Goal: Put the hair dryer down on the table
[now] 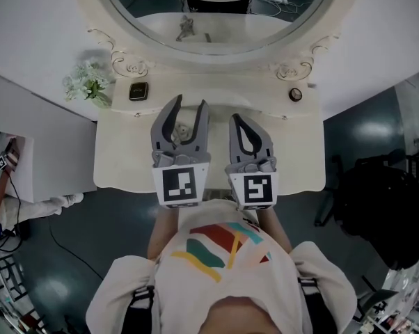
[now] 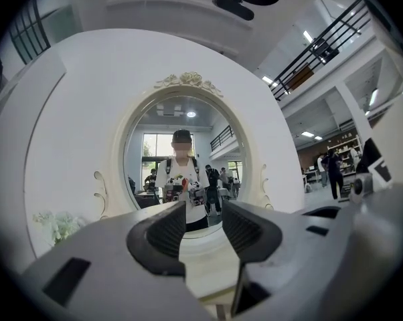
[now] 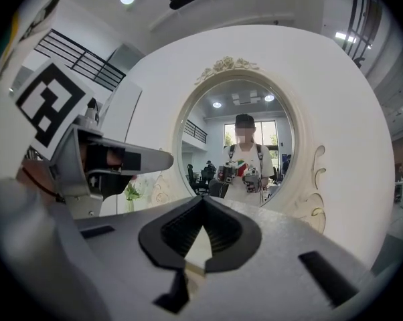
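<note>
Dressing-table set, head view, listed from the left edge of the frame. Flower sprig (image 1: 88,83), one, white and green, upper left on the table's back ledge. Small dark square item (image 1: 138,90), one, just right of the flowers; its kind is not readable. Table (image 1: 122,160), one, cream, with a scalloped edge. Oval mirror (image 1: 216,42), one, in an ornate cream frame at top centre. Left gripper (image 1: 188,105), one, held over the table's middle: jaws apart, and its own view shows only the table top and the mirror between them. A small pale item (image 1: 184,130), one, shows through that gap in the head view, too small to identify. Right gripper (image 1: 237,120), one, just beside the left: jaws together at the tips, gripping nothing. Small round dark item (image 1: 295,94), one, upper right on the ledge. Dark bulky shape (image 1: 385,207), one, on the floor at far right. Hair dryer: none in view; it appears in no frame and neither gripper holds it, so its place cannot be told. Handling estimate, unseen: probably a rigid, smooth plastic shell, fairly light but top-heavy toward the barrel, with a trailing cord; best taken across the handle and laid on its side on the table's bare front area.
</note>
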{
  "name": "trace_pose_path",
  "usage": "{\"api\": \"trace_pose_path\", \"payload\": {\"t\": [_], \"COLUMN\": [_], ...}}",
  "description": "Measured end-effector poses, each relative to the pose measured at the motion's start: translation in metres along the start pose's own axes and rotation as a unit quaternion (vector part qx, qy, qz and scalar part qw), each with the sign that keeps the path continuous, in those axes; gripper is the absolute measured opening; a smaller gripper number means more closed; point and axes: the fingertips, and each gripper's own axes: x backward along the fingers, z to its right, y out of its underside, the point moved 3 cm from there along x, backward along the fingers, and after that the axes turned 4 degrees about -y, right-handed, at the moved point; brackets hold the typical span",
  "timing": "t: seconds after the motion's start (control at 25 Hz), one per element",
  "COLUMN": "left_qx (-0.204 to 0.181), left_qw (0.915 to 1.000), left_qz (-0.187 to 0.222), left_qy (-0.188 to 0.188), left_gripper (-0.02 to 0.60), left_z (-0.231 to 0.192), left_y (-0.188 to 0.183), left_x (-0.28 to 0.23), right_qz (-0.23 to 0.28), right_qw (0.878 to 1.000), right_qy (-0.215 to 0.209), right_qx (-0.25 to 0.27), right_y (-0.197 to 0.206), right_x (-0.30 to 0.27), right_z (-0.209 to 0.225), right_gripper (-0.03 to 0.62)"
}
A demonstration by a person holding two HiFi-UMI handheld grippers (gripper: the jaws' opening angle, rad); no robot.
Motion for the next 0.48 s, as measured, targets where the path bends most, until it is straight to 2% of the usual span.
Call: {"api": "trace_pose_path", "payload": {"t": [0.16, 0.32, 0.48], "left_qx": [0.008, 0.008, 0.009], "left_qw": [0.9999, 0.9999, 0.9999], "left_qz": [-0.01, 0.007, -0.002], "left_qy": [0.001, -0.007, -0.008], "left_gripper": [0.164, 0.164, 0.164], "left_z": [-0.001, -0.004, -0.005], "left_y": [0.004, 0.01, 0.015], "left_x": [-0.001, -0.002, -0.001], "right_qz": [-0.006, 0.0, -0.002], "right_qw": [1.0, 1.0, 1.0], "right_qy": [-0.002, 0.001, -0.001], "right_qx": [-0.002, -0.007, -0.006], "right_y": [0.001, -0.002, -0.001], "right_x": [0.0, 0.001, 0.002], "right_z": [0.0, 0.002, 0.001], "right_gripper": [0.0, 0.0, 0.0]}}
